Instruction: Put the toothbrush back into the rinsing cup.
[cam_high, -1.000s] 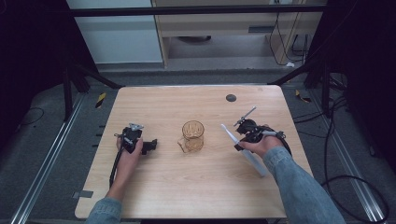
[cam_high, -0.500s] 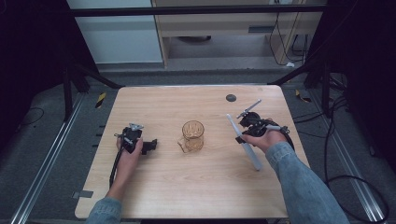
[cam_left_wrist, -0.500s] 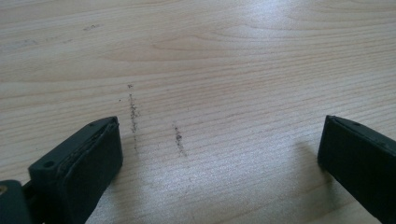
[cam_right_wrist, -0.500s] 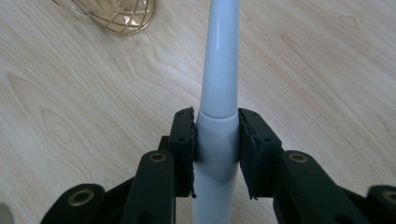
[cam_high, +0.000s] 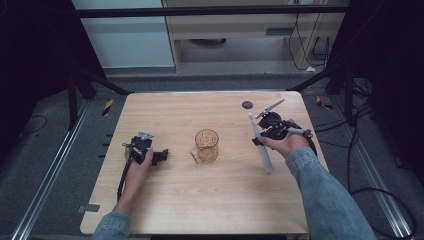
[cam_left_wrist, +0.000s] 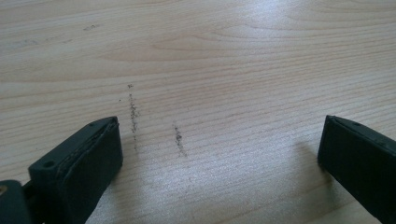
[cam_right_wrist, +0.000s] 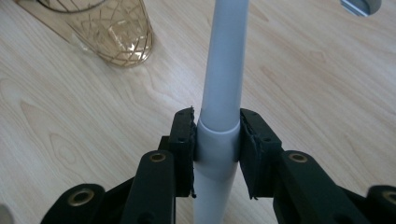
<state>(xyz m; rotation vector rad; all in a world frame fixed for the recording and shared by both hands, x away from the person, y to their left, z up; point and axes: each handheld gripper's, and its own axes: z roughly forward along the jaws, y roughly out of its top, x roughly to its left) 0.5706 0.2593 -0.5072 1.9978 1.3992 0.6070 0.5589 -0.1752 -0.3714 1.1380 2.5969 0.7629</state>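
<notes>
A person sits at a pale wooden bench (cam_high: 165, 200) with a two-jaw tool in each hand.

The right tool (cam_right_wrist: 216, 140) is clamped on a long, pale grey tube (cam_right_wrist: 224, 79). Its two black jaws press the tube from either side at a seam where a slightly wider collar begins. In the high view the tube (cam_high: 260, 142) runs past the right tool (cam_high: 261, 135) at both ends, part toward the far side of the bench and a longer part back toward the person's sleeve.

The tube looks rigid, smooth and light, probably plastic. A round, slick surface may slip or twist between flat jaws, so the collar, where the jaws sit now, seems the surest place to hold. Held off its middle, the long end may sag or swing.

Ahead of the right tool and to its left stands an amber glass cup (cam_right_wrist: 109, 30) with a cut diamond pattern, upright on the bench and well apart from the tube. It looks breakable and hard to grip without care.

The left tool (cam_left_wrist: 219, 154) has its jaws wide apart, holding nothing, low over bare wood with faint dark scuff marks (cam_left_wrist: 135, 116) between them. In the high view the left tool (cam_high: 159, 156) lies at the far side of the cup (cam_high: 206, 145) from the right tool.
</notes>
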